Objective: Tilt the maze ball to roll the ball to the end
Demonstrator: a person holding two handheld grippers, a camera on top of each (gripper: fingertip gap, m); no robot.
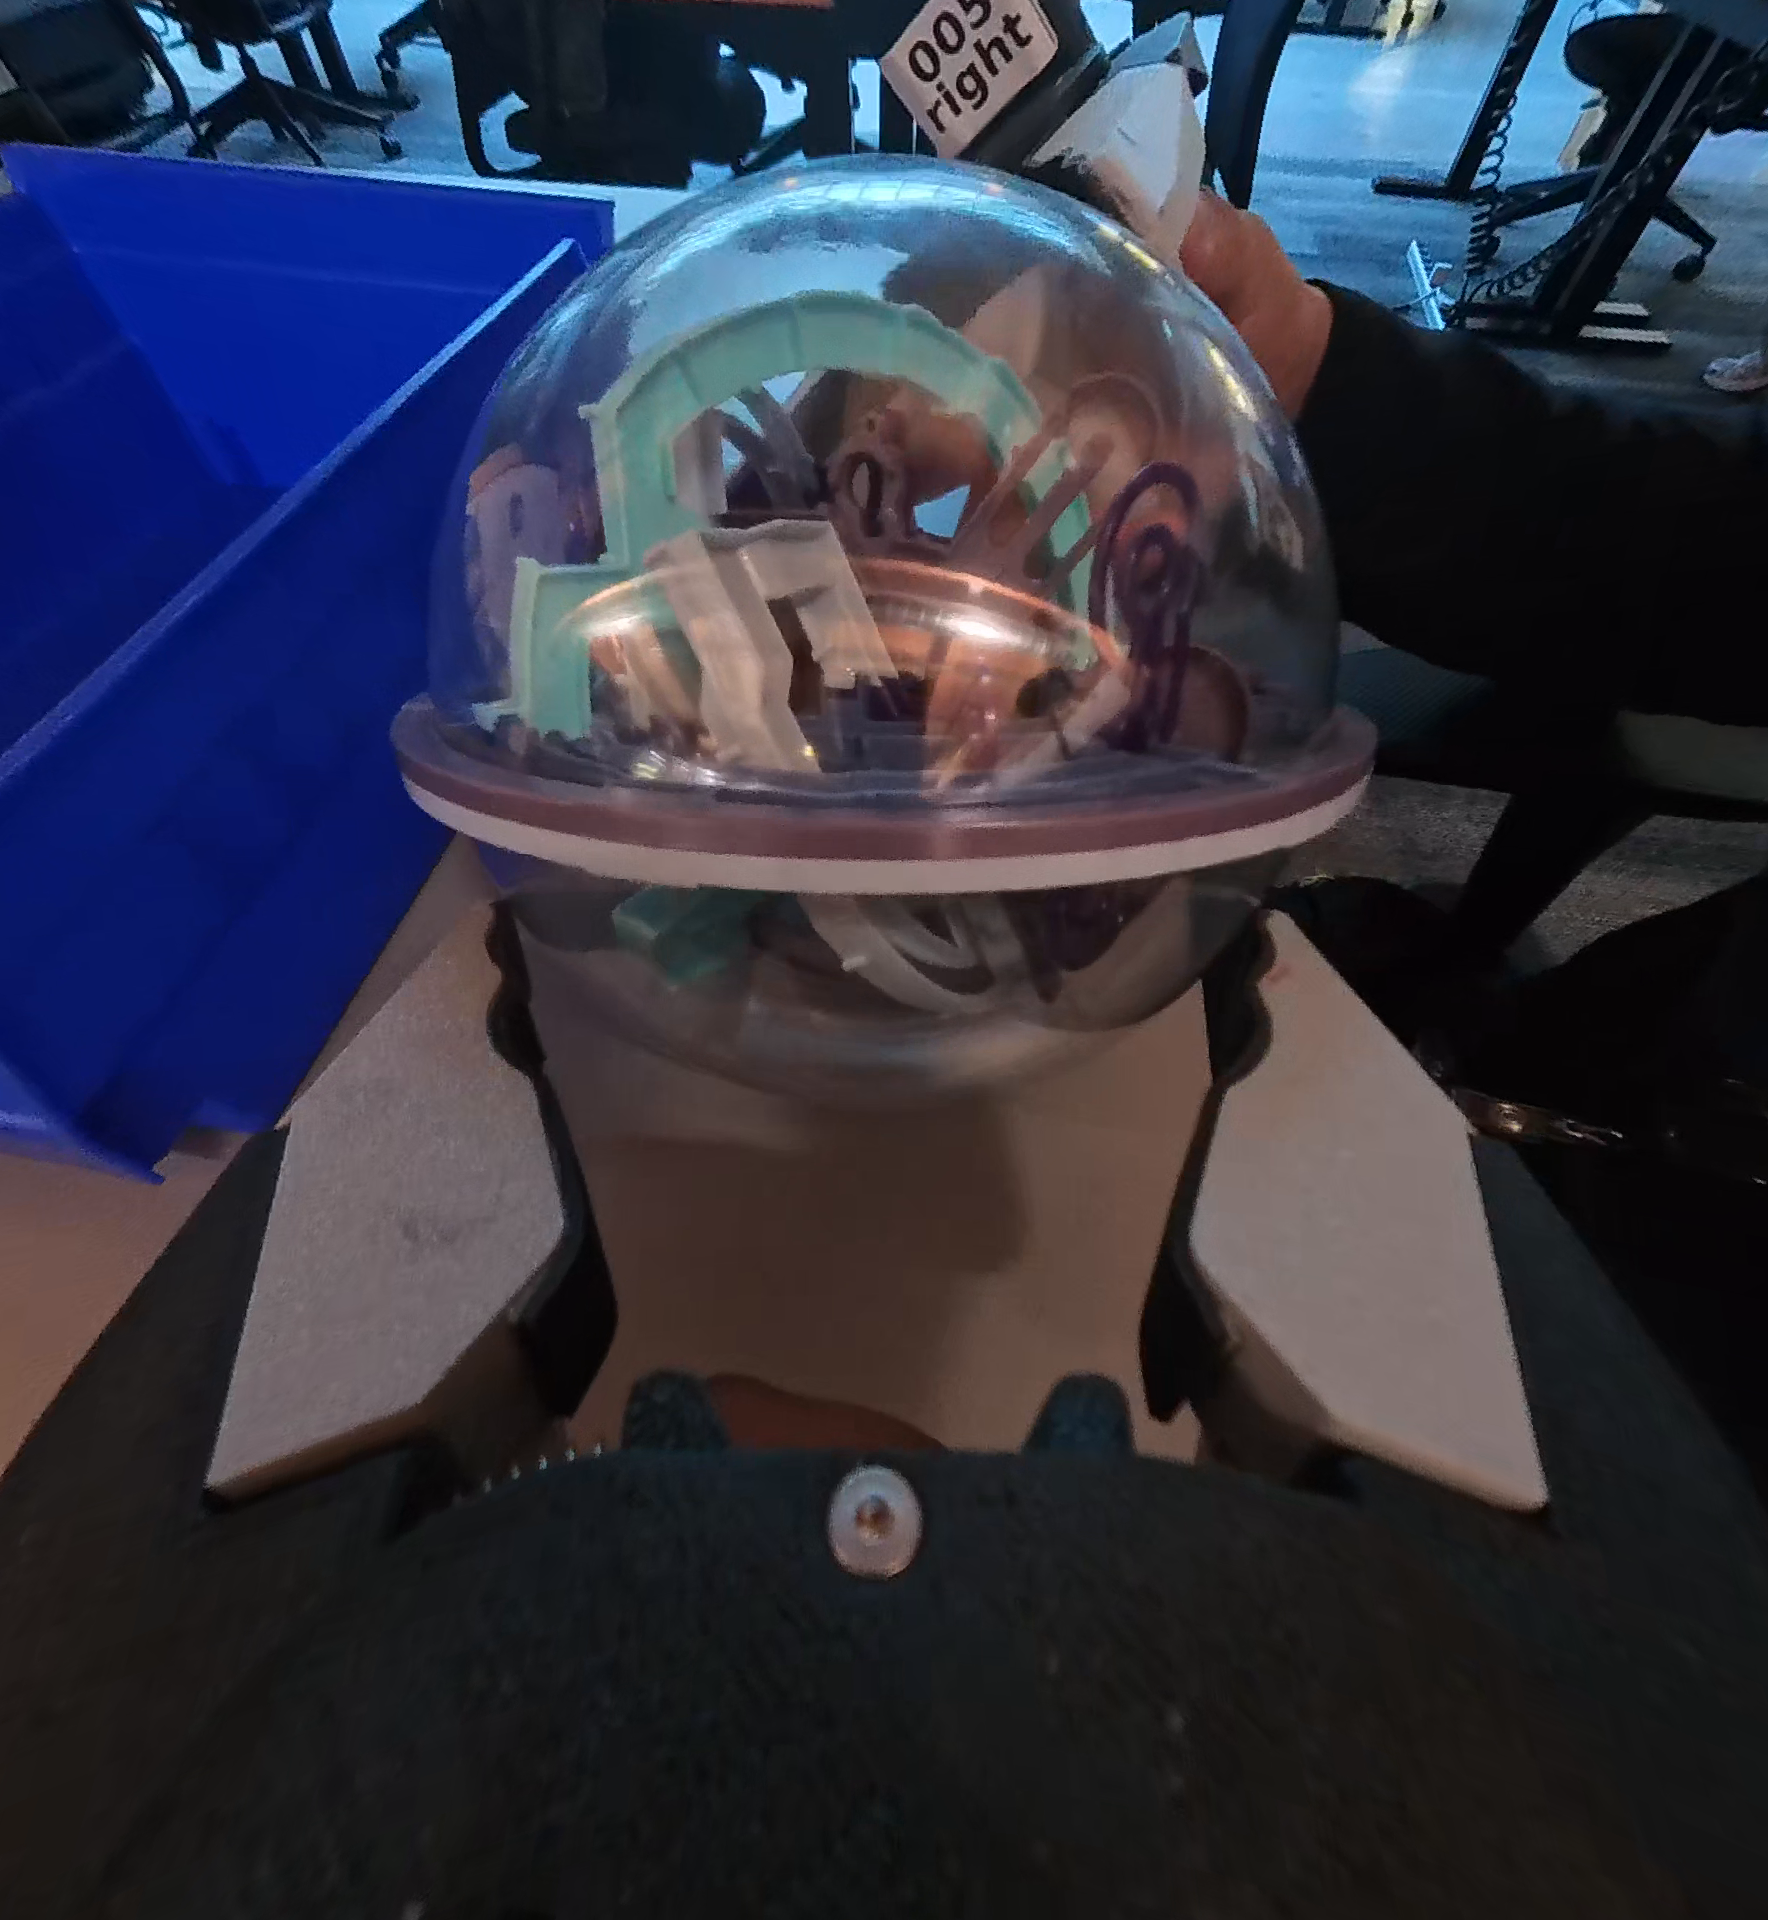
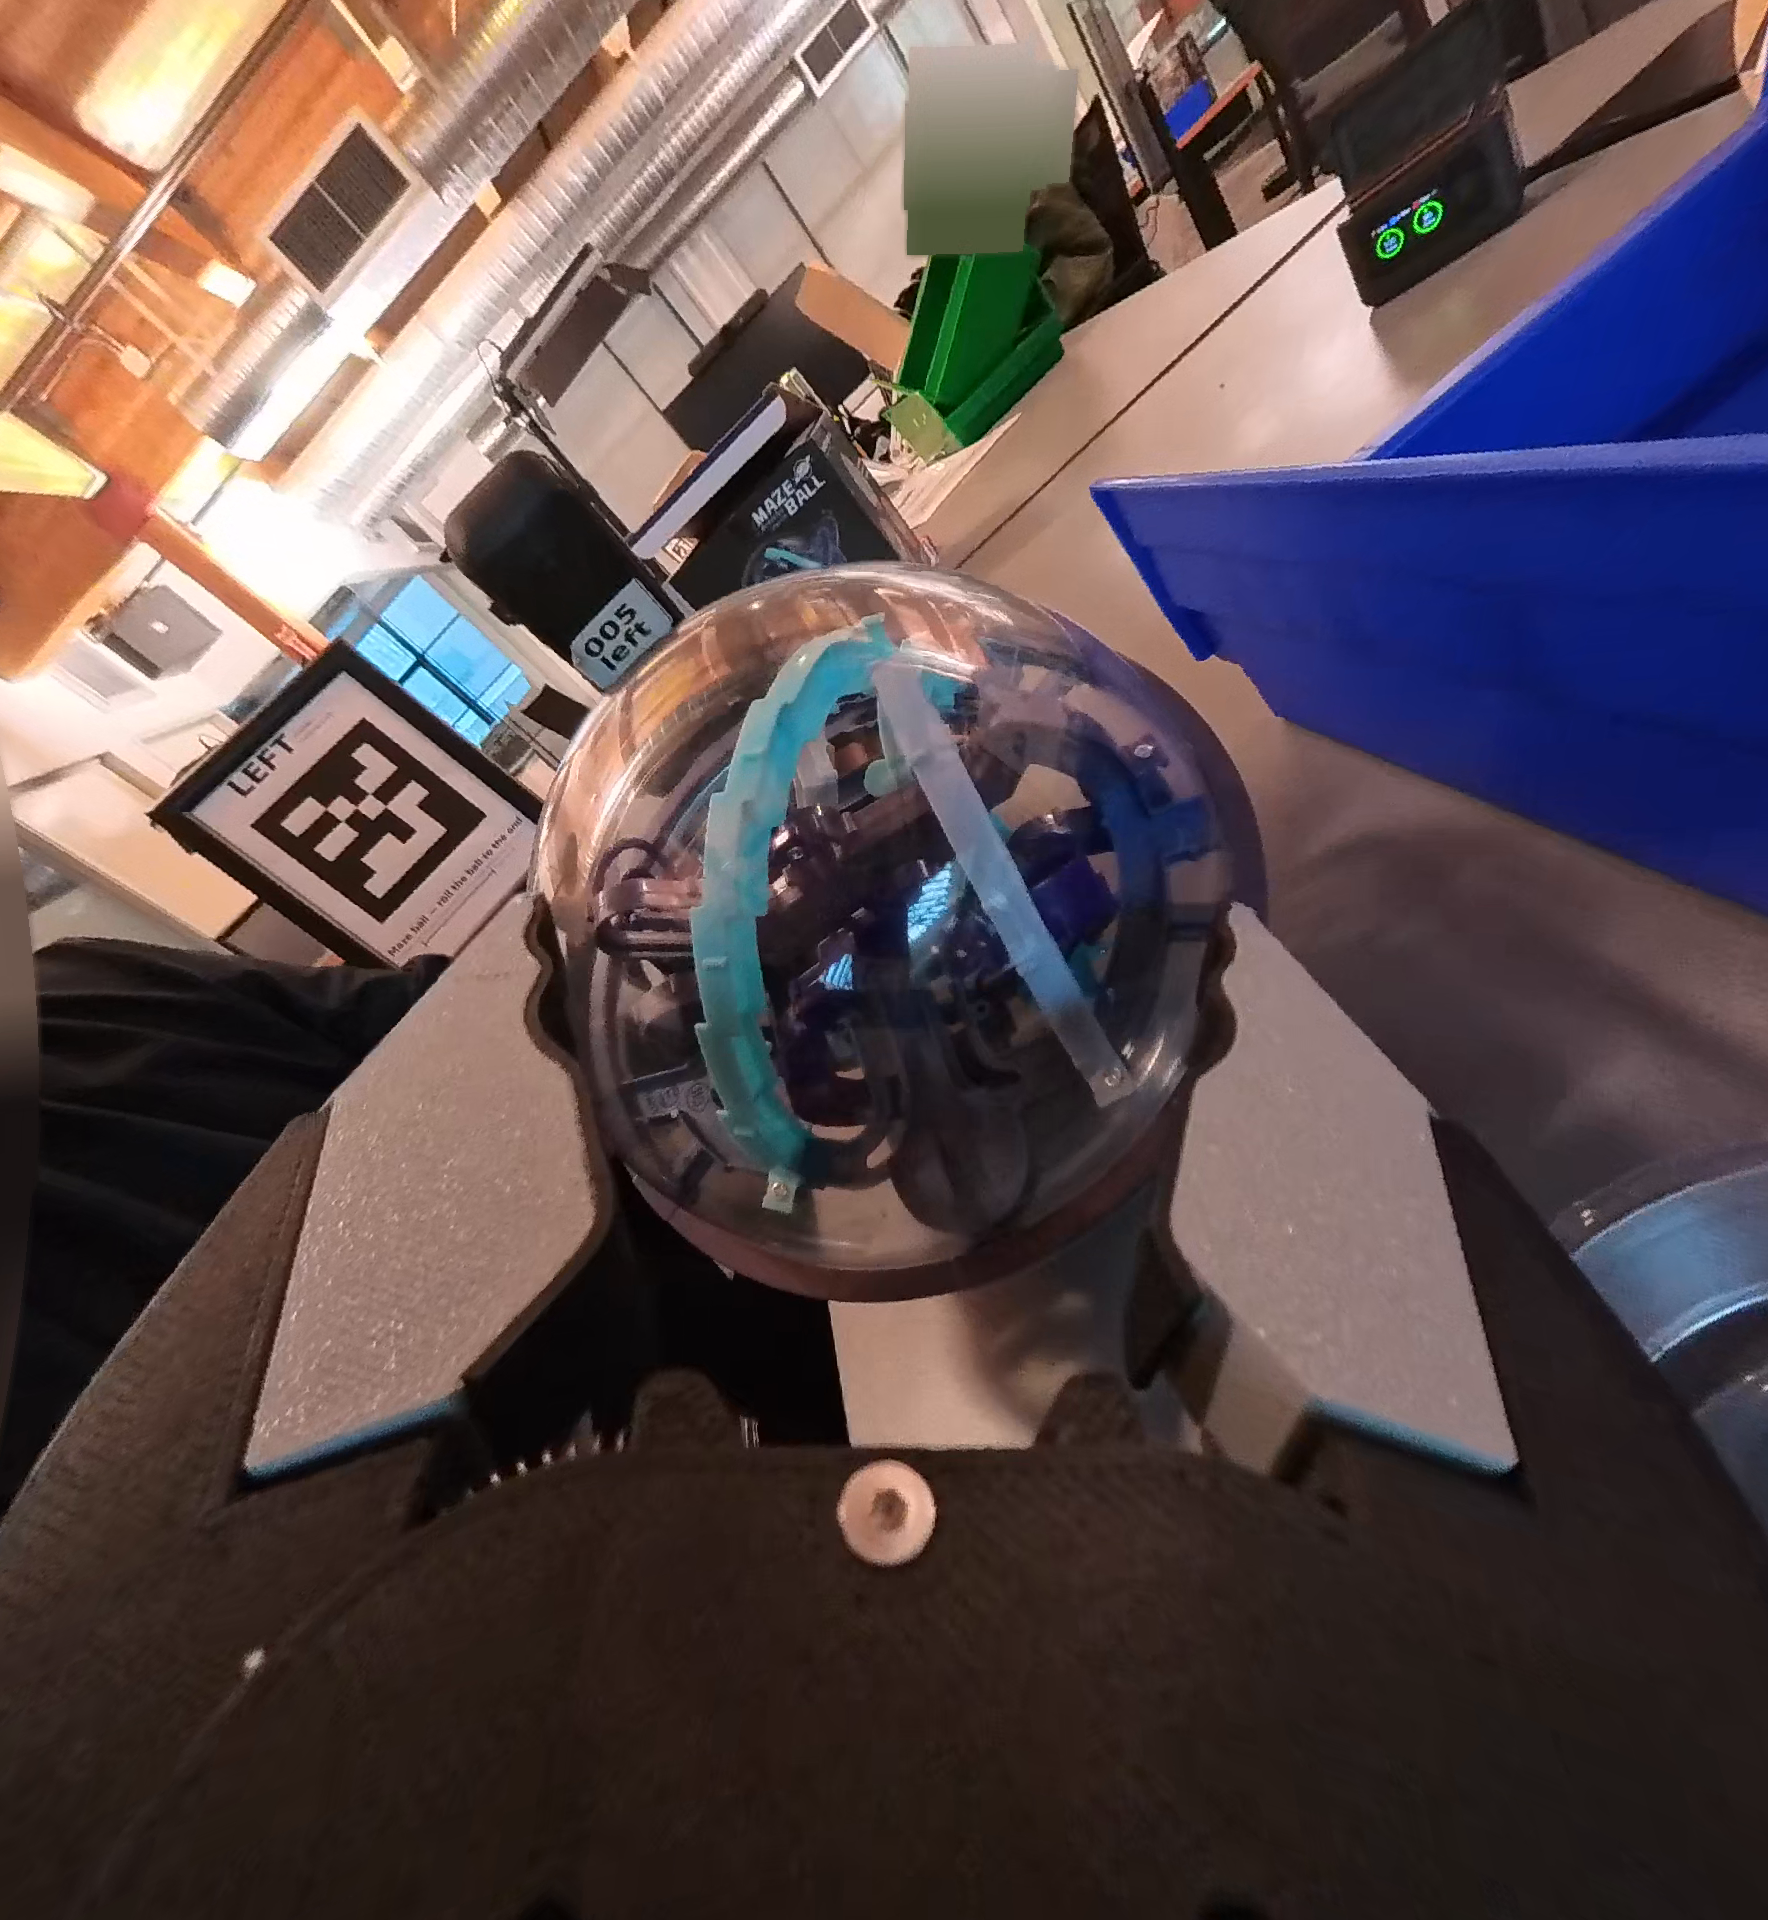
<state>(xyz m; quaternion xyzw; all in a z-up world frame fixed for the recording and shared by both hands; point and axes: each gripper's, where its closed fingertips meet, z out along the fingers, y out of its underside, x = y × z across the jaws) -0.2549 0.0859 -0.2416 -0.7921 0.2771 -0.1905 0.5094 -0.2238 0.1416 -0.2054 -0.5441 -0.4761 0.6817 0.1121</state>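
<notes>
The maze ball (image 1: 880, 582) is a clear sphere with teal, white and purple tracks inside and a purple-and-white rim around its middle. My left gripper (image 1: 875, 987) is shut on its lower half, both pads against the shell under the rim. My right gripper (image 2: 880, 987) is shut on the same ball (image 2: 880, 914) from the opposite side, with its pads pressed on the shell's two flanks. The right gripper (image 1: 1067, 104) and the hand holding it show behind the ball in the left wrist view. The left gripper (image 2: 547, 561) shows behind the ball in the right wrist view. I cannot make out the small rolling ball.
Blue bins (image 1: 184, 623) stand on the table (image 1: 28, 1299) beside the ball; they also show in the right wrist view (image 2: 1534, 623). A framed marker sign (image 2: 350, 831), a dark product box (image 2: 807, 520) and a clear cylinder (image 2: 1690, 1247) stand nearby.
</notes>
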